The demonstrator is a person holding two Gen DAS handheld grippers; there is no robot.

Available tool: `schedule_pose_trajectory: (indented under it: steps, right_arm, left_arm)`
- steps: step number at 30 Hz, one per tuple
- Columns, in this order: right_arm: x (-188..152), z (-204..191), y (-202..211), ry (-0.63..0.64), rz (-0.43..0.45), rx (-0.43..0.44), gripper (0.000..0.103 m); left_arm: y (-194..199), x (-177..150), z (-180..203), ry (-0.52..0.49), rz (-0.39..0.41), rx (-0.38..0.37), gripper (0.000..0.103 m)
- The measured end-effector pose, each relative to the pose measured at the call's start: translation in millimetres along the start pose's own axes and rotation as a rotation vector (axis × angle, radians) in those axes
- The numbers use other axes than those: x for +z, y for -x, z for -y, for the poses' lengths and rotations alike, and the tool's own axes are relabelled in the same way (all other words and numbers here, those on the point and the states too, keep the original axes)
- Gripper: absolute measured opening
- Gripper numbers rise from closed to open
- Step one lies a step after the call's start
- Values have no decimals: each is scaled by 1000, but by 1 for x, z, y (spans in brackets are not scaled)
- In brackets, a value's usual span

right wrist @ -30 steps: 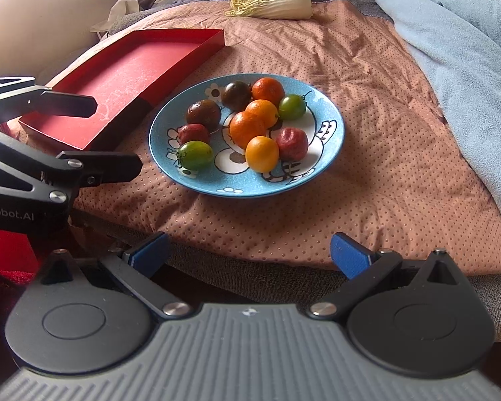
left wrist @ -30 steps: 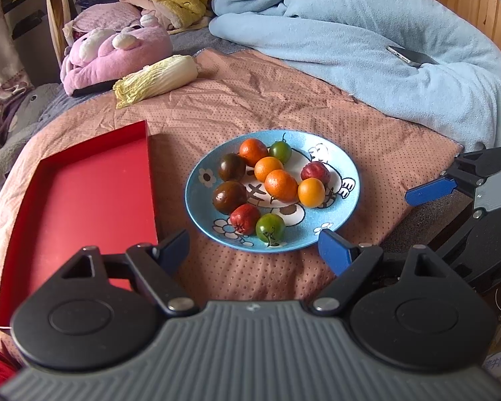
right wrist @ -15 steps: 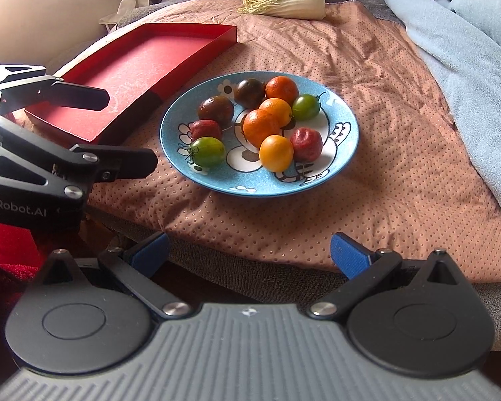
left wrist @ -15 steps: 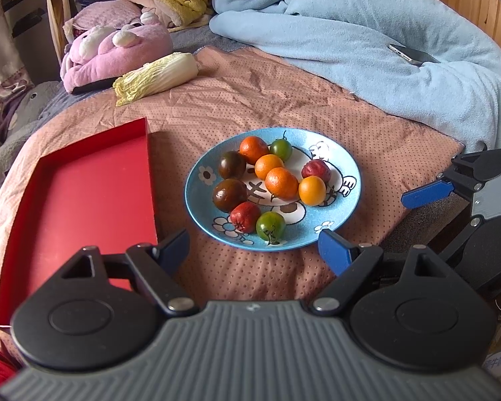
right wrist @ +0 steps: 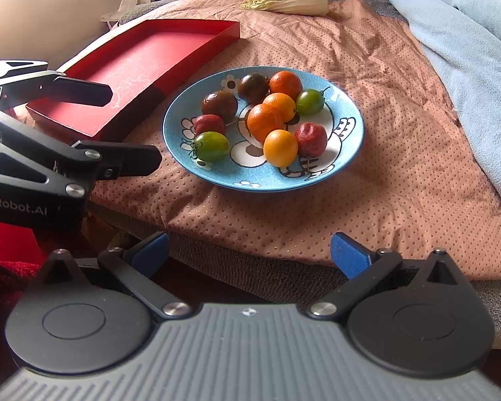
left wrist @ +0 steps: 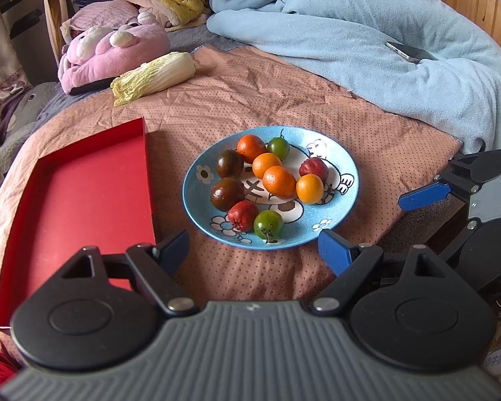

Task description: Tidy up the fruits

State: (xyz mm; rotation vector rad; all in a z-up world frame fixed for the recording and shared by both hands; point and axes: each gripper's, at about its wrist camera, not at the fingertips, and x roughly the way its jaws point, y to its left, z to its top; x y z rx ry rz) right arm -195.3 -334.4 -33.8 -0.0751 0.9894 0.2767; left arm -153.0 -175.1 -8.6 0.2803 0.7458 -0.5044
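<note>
Left gripper (left wrist: 252, 245), right gripper (right wrist: 248, 250) spread, empty; plate (left wrist: 345, 197) between tray (left wrist: 83, 200), blanket (left wrist: 367, 50).

Blue cartoon-print plate (left wrist: 345, 180) sits flat on the brown dotted bedcover, holding nine small round fruits bunched in its middle. Four orange ones (left wrist: 279, 181) run in a loose line through the centre, touching each other. Two dark brownish tomatoes (left wrist: 227, 193) lie on the tray side. Two wrinkled red fruits (left wrist: 242, 215), one near the front, one toward the far side. Two green tomatoes with stems (left wrist: 268, 224), one at the front edge, one at the back. Shallow red rectangular tray (left wrist: 83, 200) lies just beside the plate, not touching it.
</note>
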Motion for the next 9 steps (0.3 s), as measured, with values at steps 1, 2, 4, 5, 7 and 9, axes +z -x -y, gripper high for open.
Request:
schedule_pose_trajectory:
  steps: [1,2,4,5,7,9]
  right_arm:
    - [0,0,0,0,0,0,103]
    - [0,0,0,-1,0,0,103]
    - [0,0,0,-2,2,-1,103]
    - [0,-1,1,-3,3,-1,103]
    - [0,-1,1,-6,5,-2,103]
    - [1,0,1,-8,5,-3,103]
  left_arm:
    - [0,0,0,-1,0,-1,86]
    - [0,0,0,-2,0,-3,86]
    - [1,-1,0,1,5,-3,85]
    - [2,-1,0,5,9,-8,85]
    - [2,0,0,9,10,-8,84]
    - [1,0,0,12,-1,-11,84]
